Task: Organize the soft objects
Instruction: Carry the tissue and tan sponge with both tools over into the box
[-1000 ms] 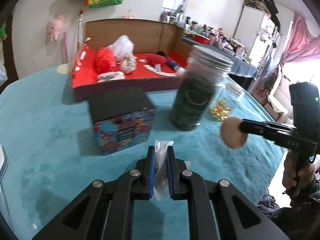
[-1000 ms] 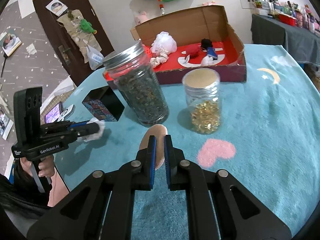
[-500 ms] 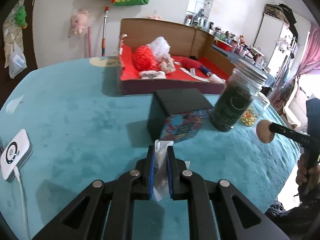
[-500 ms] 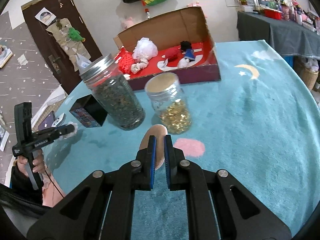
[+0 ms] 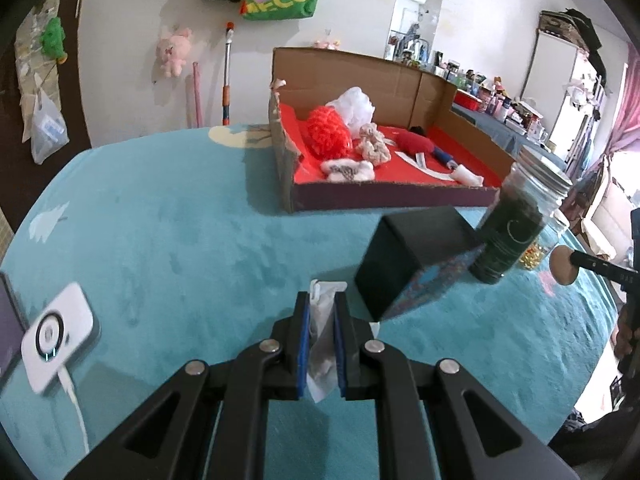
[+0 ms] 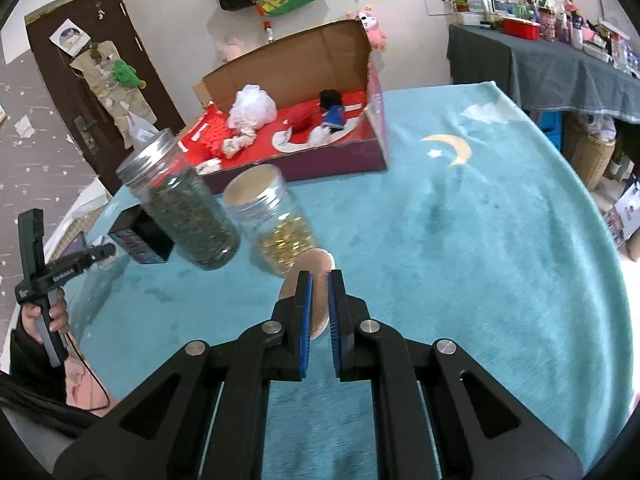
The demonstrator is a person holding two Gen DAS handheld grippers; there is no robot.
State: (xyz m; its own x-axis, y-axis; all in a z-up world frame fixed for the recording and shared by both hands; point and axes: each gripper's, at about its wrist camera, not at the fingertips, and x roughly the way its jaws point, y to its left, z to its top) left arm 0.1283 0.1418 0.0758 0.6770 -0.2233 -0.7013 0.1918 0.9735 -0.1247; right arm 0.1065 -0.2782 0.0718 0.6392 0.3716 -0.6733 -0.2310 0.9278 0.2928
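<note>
My left gripper (image 5: 322,300) is shut on a white crumpled tissue (image 5: 321,332) and holds it above the teal tablecloth. My right gripper (image 6: 319,280) is shut on a round beige sponge pad (image 6: 316,268), which also shows at the right in the left wrist view (image 5: 562,267). A cardboard box with a red floor (image 5: 384,172) stands at the back and holds several soft things: a red mesh puff (image 5: 328,136), a white puff (image 5: 352,106), a knotted cream rope (image 5: 374,146) and a red doll (image 5: 416,144). The box also shows in the right wrist view (image 6: 296,148).
A black box with a patterned side (image 5: 416,256) stands just right of my left gripper. A dark jar with a metal lid (image 6: 180,200) and a smaller jar of gold pieces (image 6: 272,220) stand ahead of my right gripper. A white device with a cable (image 5: 56,336) lies at the left.
Both grippers have pulled back and swung, the left view turning leftward so the white device shows. Both still hold their objects.
</note>
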